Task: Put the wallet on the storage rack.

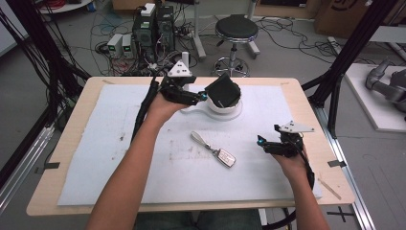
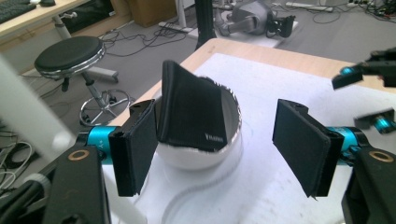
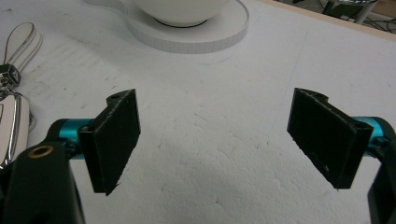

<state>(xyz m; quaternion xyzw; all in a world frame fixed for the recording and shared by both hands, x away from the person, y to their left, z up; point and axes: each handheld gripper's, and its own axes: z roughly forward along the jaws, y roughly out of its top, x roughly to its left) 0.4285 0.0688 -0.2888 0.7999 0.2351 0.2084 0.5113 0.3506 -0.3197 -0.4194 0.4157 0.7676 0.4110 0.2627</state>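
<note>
A black fabric pouch (image 1: 224, 91) with small white lettering stands tilted in a white cup (image 1: 225, 108) on a round white base (image 1: 210, 114) at the back middle of the table. My left gripper (image 1: 203, 96) sits just left of the cup. In the left gripper view its jaws (image 2: 219, 144) stand wide apart, the pouch (image 2: 194, 112) and cup (image 2: 196, 158) lie beyond them, and nothing is pressed between the pads. My right gripper (image 1: 263, 143) hovers open over bare foam (image 3: 219, 144). A silver key fob (image 1: 225, 157) with a pale strap (image 1: 200, 139) lies between the hands.
White foam sheet (image 1: 119, 158) covers the wooden table (image 1: 62, 143). The key fob (image 3: 9, 116) lies at the far left of the right gripper view, the cup's base (image 3: 201, 37) ahead. A black stool (image 1: 235, 29), computers and cables stand on the floor behind.
</note>
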